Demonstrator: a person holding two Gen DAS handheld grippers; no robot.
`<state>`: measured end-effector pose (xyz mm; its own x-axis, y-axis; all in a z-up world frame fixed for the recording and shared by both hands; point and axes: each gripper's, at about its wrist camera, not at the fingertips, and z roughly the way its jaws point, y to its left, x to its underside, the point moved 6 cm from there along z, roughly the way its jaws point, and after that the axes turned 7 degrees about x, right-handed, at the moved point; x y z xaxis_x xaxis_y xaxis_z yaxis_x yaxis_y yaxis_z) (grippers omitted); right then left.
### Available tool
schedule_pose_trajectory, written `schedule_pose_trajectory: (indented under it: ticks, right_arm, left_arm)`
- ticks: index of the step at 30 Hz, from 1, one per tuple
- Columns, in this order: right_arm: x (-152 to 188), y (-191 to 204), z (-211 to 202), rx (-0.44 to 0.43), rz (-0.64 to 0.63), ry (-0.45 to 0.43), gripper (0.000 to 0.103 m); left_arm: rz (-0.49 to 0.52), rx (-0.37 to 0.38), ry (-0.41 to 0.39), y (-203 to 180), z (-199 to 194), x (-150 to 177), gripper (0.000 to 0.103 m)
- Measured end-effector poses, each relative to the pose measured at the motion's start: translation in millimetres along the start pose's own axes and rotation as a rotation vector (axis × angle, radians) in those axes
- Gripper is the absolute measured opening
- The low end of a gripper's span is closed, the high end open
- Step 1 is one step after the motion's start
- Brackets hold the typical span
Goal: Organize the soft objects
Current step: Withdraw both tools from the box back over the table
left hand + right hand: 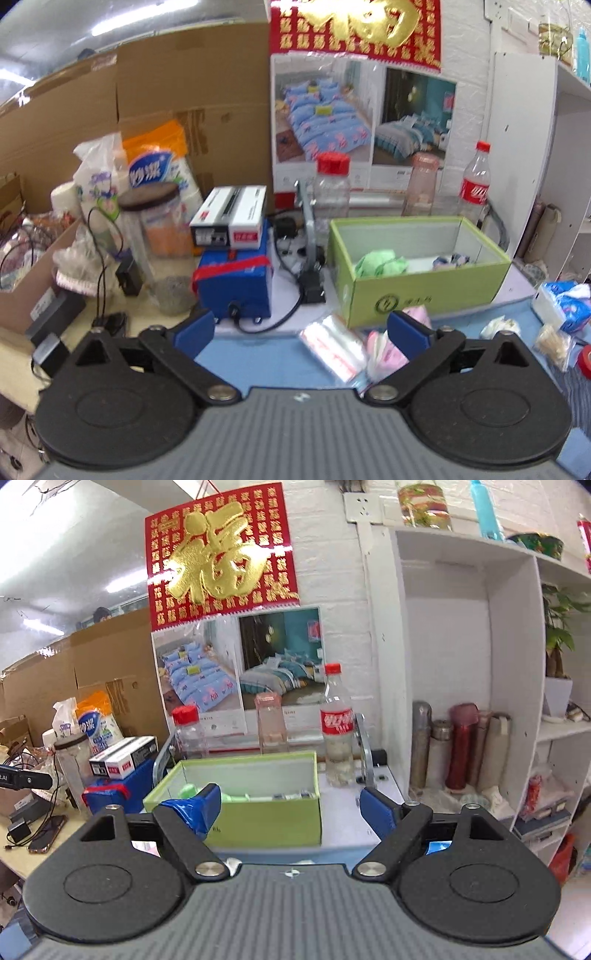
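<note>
A green cardboard box (pixel 424 291) stands open on the blue mat, holding a crumpled green cloth (pixel 380 261) and a blue-and-white patterned cloth (pixel 452 259). The box also shows in the right wrist view (pixel 258 821), straight ahead. A pink cloth (pixel 386 354) and a clear plastic bag (pixel 334 347) lie on the mat in front of the box, between my left gripper's fingers. My left gripper (pixel 301 332) is open and empty. My right gripper (pixel 291 805) is open and empty, just before the box.
A tissue pack (pixel 561 302), a white wad (pixel 498 326) and a small bag (pixel 554 345) lie at the right. A blue device (pixel 234 284), jars and bottles (pixel 474 184) crowd behind. A white shelf (pixel 517 701) with flasks stands right.
</note>
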<state>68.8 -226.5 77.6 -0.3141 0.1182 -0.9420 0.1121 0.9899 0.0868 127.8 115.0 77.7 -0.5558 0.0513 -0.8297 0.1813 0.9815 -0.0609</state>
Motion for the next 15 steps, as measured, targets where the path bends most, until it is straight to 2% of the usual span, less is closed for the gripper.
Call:
schedule_pose_trajectory:
  ticks: [9,15]
  right_arm:
    - [79.1,-17.8,4.0,0.027,0.071,0.132,0.07]
    - [108.3,-25.0,12.6,0.031,0.1,0.22,0.07]
  left_arm:
    - [0.012,-0.092,0.107,23.5,14.3,72.9,0.101]
    - [0.06,-0.115,0.191,26.0,35.9,110.5,0.101]
